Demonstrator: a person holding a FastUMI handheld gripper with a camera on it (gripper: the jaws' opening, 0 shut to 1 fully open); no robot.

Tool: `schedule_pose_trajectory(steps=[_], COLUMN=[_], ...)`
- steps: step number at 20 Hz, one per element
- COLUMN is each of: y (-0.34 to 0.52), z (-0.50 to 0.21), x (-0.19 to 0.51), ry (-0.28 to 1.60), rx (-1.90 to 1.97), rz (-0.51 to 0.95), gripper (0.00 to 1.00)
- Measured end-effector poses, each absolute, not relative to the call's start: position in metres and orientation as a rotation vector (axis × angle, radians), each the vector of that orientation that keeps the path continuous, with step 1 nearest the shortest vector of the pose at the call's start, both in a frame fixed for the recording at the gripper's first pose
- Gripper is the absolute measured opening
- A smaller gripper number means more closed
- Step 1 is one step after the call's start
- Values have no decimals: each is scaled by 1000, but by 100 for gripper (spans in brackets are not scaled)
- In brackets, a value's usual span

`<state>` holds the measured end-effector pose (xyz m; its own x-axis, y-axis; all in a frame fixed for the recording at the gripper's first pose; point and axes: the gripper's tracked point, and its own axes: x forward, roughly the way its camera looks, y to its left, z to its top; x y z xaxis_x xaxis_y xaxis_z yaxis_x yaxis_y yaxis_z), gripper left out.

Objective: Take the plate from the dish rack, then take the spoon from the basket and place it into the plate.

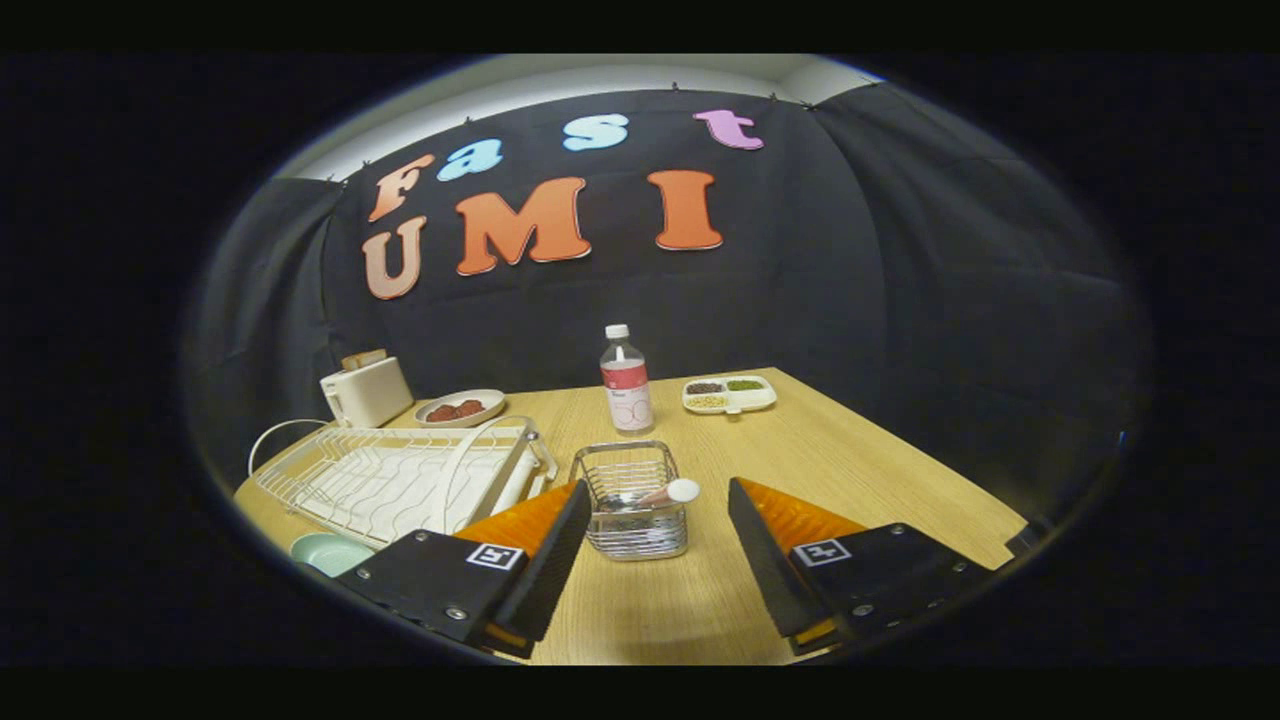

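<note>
While the wooden table (850, 470) is seen from just above its near edge, the scene can be read from left to right. Farthest left, a white toaster (366, 391) is set near the black cloth wall, with a white cord (270, 437) looped down beside it. Just right of the toaster, a shallow dish holding dark red pieces (460, 408) is placed. In front of these, the white wire dish rack (395, 478) is laid across the table's left part, and no plate is held upright in its slots. At the rack's near corner, beside the left finger, the pale green plate (330, 552) is seen lying flat on the table, partly cut off from sight.

The gripper (655, 555) is held wide apart, its two black fingers with orange backs gripping nothing. Between the fingers and slightly ahead of them, the small wire basket (632, 498) is stood on the table. The spoon (668, 492) is leaned inside it, its white rounded end raised over the basket's right rim toward the right finger; the lower end is hidden among the wires.

Beyond the basket, a clear bottle with a white cap and red label (626, 382) is stood upright. Further right, a white divided tray with dark, green and pale contents (729, 393) is set near the table's far corner.
</note>
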<state>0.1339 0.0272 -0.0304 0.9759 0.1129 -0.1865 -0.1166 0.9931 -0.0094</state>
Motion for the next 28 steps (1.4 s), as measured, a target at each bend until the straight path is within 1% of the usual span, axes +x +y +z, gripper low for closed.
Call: schedule_pose_trajectory(steps=[1, 2, 5, 7, 9, 16, 20, 24, 28], y=[31, 34, 34, 43, 44, 37, 39, 59, 88], z=[-31, -30, -32, -30, -31, 11, 46, 70, 73], x=[136, 139, 143, 138, 137, 118, 88, 43, -3], ry=[188, 181, 203, 215, 221, 147, 82, 43, 28], rx=[-20, -17, -12, 31, 14, -61, -76, -60, -49], rz=[123, 123, 106, 140, 141, 89, 83, 129, 202], gripper=[77, 73, 45, 27, 9, 8, 8, 8, 8])
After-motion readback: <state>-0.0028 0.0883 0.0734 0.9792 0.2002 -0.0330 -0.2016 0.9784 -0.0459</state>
